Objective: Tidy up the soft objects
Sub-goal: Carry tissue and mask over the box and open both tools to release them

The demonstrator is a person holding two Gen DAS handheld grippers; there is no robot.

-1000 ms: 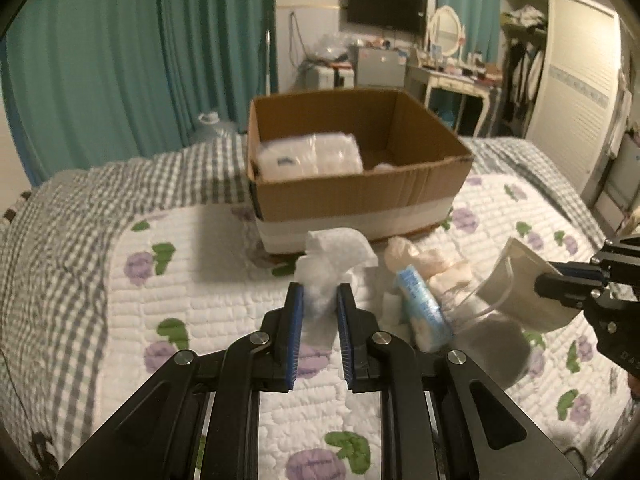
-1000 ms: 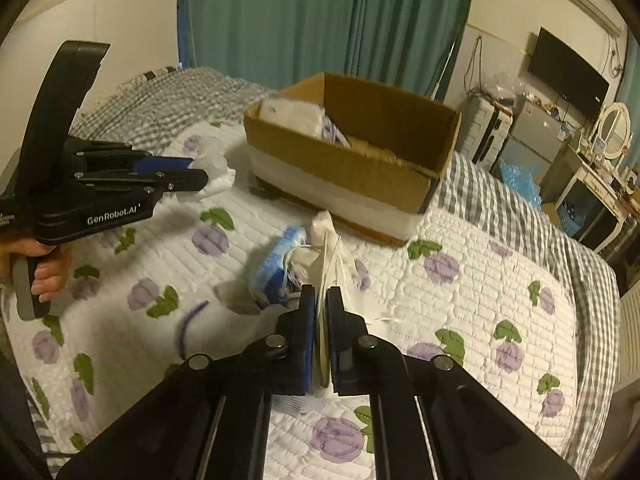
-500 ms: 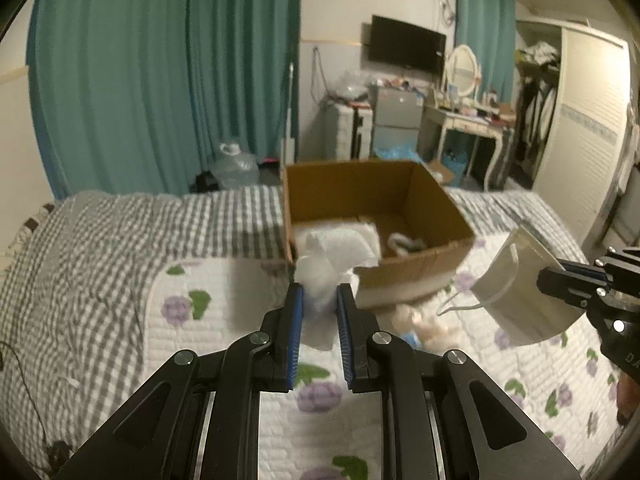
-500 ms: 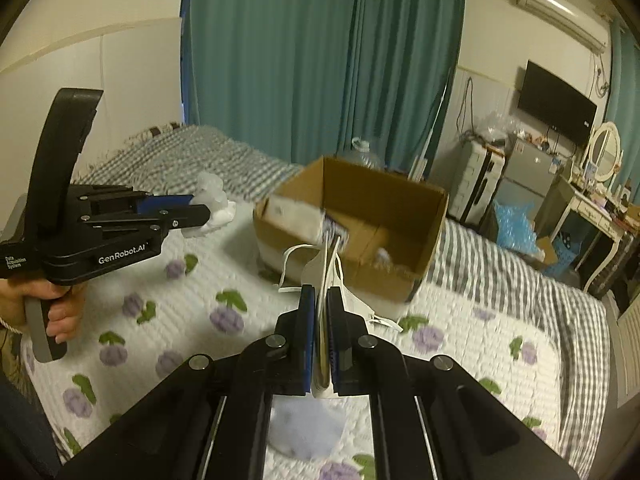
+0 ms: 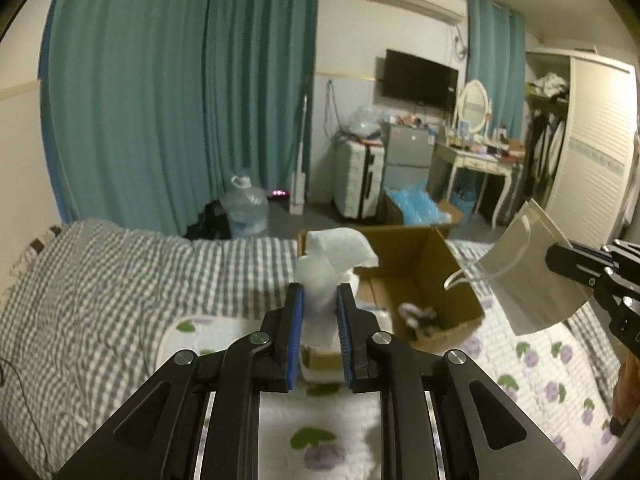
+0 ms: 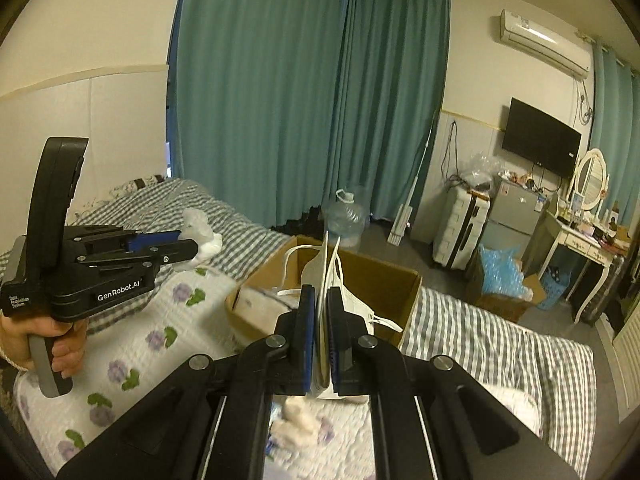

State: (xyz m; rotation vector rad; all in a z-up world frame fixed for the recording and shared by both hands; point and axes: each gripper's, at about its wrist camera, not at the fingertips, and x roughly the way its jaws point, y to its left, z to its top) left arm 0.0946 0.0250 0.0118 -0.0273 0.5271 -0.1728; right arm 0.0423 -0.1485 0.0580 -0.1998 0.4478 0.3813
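Observation:
My left gripper (image 5: 319, 294) is shut on a crumpled white tissue (image 5: 332, 256), held high above the bed just short of the open cardboard box (image 5: 436, 276). My right gripper (image 6: 319, 294) is shut on a folded white face mask (image 6: 326, 266) with loose ear loops, also lifted above the bed near the box (image 6: 384, 280). The mask shows at the right in the left wrist view (image 5: 520, 276), and the left gripper with the tissue (image 6: 202, 234) at the left in the right wrist view. The box holds white soft items (image 5: 418, 314).
The bed has a white quilt with purple flowers (image 5: 532, 364) over a grey checked cover (image 5: 100, 280). A pale soft item (image 6: 298, 416) lies on the quilt under my right gripper. Beyond the bed are teal curtains, a water jug (image 5: 244, 210), a suitcase and a dressing table.
Both grippers have risen from the quilt with the tissue and the mask, and now hang higher and closer to the box. The other soft items stay on the quilt.

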